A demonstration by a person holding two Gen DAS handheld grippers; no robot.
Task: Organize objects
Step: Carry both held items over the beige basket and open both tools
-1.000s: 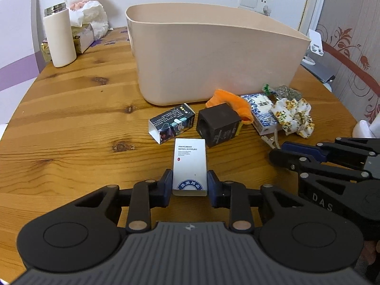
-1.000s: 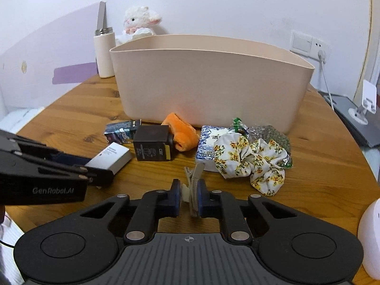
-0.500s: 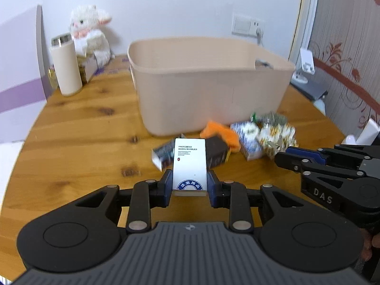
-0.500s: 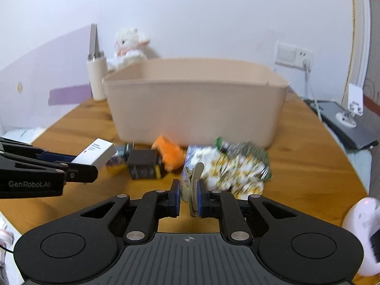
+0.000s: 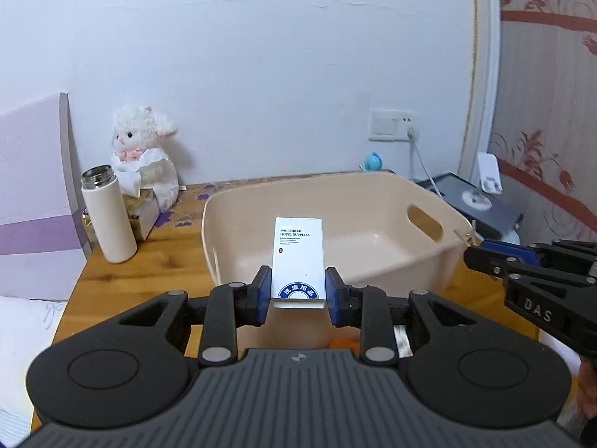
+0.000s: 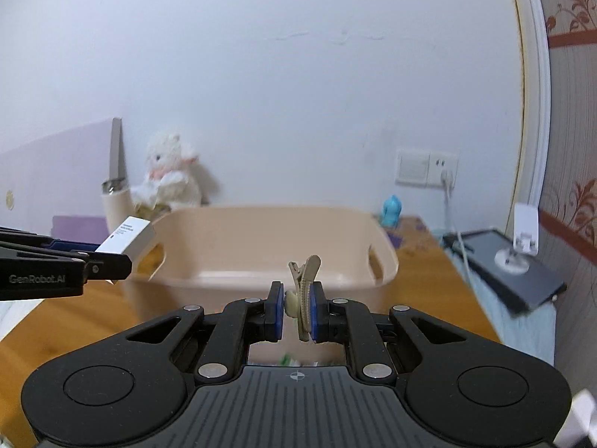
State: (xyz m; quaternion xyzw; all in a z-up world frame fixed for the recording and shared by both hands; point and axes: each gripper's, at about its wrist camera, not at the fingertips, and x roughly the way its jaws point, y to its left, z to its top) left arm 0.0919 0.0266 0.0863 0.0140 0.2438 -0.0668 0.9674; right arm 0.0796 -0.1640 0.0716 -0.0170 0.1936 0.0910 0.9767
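Observation:
My left gripper (image 5: 297, 295) is shut on a white hotel-supplies box (image 5: 297, 257) and holds it in the air before the near wall of the beige plastic bin (image 5: 377, 201). The bin's inside looks bare. My right gripper (image 6: 296, 308) is shut on a beige hair clip (image 6: 304, 287), also raised before the bin (image 6: 261, 239). The left gripper with the box (image 6: 127, 240) shows at the left of the right wrist view. The right gripper (image 5: 481, 254) shows at the right of the left wrist view. The other loose items lie mostly hidden below the grippers.
A white thermos (image 5: 108, 216), a plush lamb (image 5: 143, 156) and a tissue box (image 5: 143, 212) stand at the table's back left. A dark tablet (image 6: 515, 265) and a charging cable (image 6: 459, 231) lie to the right. A blue figurine (image 6: 391, 209) stands behind the bin.
Both grippers have risen from the tabletop with their loads, up to about the bin's rim. The bin's inside has come into view; the pile of items has dropped out of sight.

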